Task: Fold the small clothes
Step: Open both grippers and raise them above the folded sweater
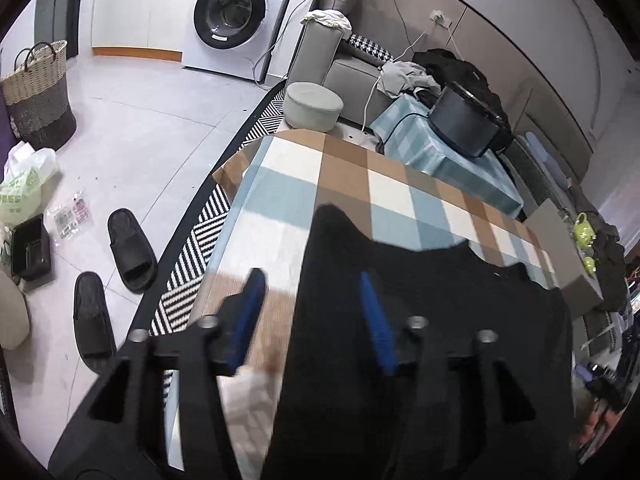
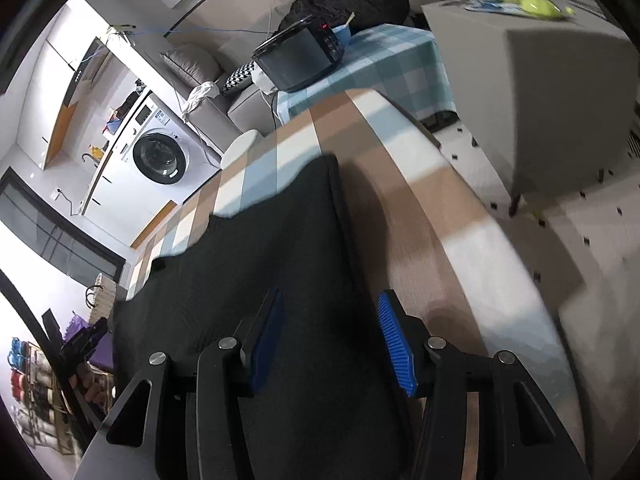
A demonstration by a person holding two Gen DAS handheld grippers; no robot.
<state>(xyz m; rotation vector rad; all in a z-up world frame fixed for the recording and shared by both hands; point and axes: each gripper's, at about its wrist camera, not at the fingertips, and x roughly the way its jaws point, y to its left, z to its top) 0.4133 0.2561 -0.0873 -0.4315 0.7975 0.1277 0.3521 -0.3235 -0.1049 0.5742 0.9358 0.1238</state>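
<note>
1. A black knitted garment (image 1: 420,340) lies spread flat on the checked brown, white and pale-blue cloth of the worktop (image 1: 344,184), covering the near part of it; its far edge is wavy, with a raised corner on the left wrist view's left side.
2. In the right wrist view the same garment (image 2: 272,260) runs from the near edge toward the worktop's middle, and bare checked cloth (image 2: 460,240) shows along its right side.
3. The left gripper (image 1: 312,320) is released, its blue-padded fingers (image 1: 374,320) spread wide: one finger stands over the garment, the other over the bare cloth just beside the garment's left edge. Whether they touch the fabric cannot be told.
4. The right gripper (image 2: 328,340) is likewise released, fingers apart, straddling the garment's right edge, with nothing between the pads.
5. Beyond the worktop's far end stands a second table under a teal checked cloth (image 1: 440,148), carrying a black box-shaped appliance (image 1: 468,120).
6. Left of the worktop, on the pale tiled floor, lie two black slippers (image 1: 132,248) next to a black-and-white striped rug (image 1: 200,240).
7. Farther off stand a white front-loading washing machine (image 1: 240,12) and a woven laundry basket (image 1: 40,92).
</note>
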